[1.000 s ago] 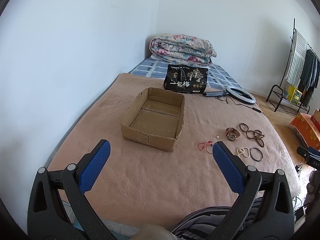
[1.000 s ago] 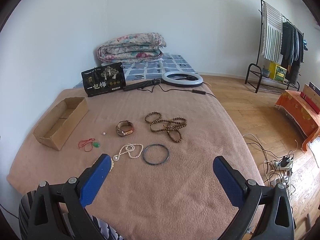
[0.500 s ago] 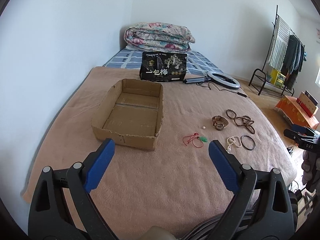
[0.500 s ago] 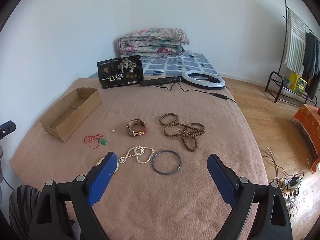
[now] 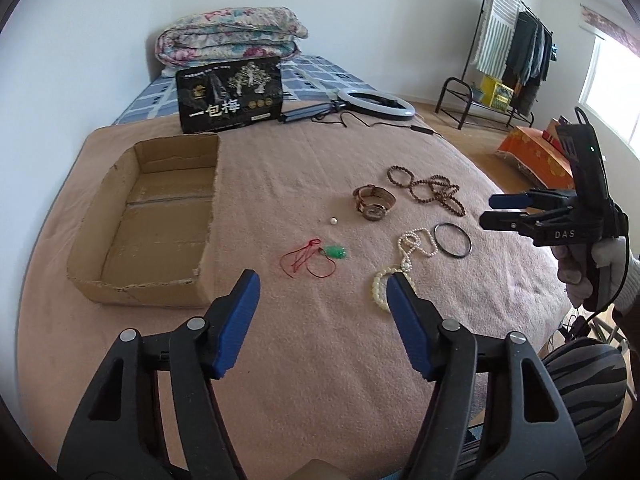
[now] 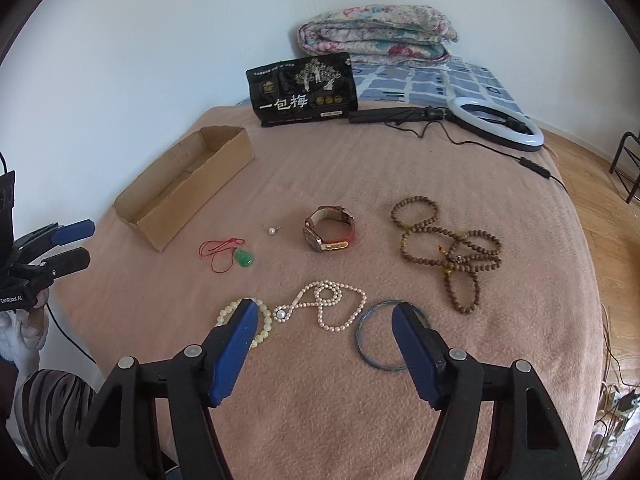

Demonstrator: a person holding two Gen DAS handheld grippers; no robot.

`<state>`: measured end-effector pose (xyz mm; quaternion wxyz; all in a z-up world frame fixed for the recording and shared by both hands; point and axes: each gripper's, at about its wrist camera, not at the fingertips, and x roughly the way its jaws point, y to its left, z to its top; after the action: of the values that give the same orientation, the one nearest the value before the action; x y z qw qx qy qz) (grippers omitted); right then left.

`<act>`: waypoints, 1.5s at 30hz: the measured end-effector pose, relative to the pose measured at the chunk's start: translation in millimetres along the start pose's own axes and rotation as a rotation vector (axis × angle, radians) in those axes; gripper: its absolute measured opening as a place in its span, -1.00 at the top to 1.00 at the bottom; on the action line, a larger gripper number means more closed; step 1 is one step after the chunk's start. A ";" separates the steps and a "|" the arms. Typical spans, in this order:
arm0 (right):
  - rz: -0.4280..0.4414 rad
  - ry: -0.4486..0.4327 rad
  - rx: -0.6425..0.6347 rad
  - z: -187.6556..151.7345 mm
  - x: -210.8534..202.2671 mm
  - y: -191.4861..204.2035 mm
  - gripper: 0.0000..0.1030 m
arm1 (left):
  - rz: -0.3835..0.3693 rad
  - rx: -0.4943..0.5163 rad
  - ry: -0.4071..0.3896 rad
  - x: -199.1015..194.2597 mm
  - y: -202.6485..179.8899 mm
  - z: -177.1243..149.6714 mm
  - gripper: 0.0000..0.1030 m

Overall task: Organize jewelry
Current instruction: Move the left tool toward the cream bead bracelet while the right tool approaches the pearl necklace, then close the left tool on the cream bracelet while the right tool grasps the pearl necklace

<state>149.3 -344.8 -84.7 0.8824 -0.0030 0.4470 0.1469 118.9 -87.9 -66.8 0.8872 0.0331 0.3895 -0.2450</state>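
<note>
A: We logged a shallow torn-edged cardboard box (image 5: pixel 148 220) at left of frame on the fuzzy pink blanket (image 5: pixel 320 360); pearl strand (image 6: pixel 332 304), thin round bangle (image 6: pixel 384 336), wooden bead loops (image 6: pixel 452 248) and watch (image 6: pixel 330 228) lay mid-frame.

B: Tongs?

A: We saw the left gripper (image 5: pixel 322 292) spread wide, empty, above the blanket. The right gripper (image 6: pixel 324 320) was spread too, holding nothing, over the pearls.

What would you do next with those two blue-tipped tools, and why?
Probably lower the right tool onto the pearl necklace. It hangs open right above the necklace, every piece of jewelry lies loose on the blanket, and the cardboard box holds nothing yet.
</note>
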 end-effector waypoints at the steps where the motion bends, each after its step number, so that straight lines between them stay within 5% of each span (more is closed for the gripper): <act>1: 0.003 0.013 -0.009 1.8 5.6 -0.1 -0.36 | -0.009 0.014 0.010 5.9 -4.0 0.9 -0.24; 15: 0.025 0.183 -0.064 16.3 81.3 -8.0 -0.05 | -0.138 -0.005 0.176 98.5 -19.3 -1.2 -0.15; 22: -0.002 0.230 -0.126 15.2 99.0 -5.8 -0.04 | -0.120 0.035 0.230 130.5 -28.5 -8.3 -0.15; 26: -0.012 0.250 -0.159 15.3 105.1 -2.6 -0.04 | -0.115 0.057 0.264 143.3 -32.7 -12.3 0.10; 38: -0.045 0.307 -0.236 18.0 127.4 6.0 0.13 | -0.082 0.130 0.262 156.2 -41.5 -20.0 0.16; 45: -0.022 0.298 -0.229 16.0 125.3 7.0 0.53 | -0.054 0.133 0.237 155.8 -42.3 -22.1 0.42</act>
<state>229.9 -303.8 -173.1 0.8019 -0.1298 0.5530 0.1852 174.3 -183.2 -186.8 0.8239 0.1103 0.4752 -0.2883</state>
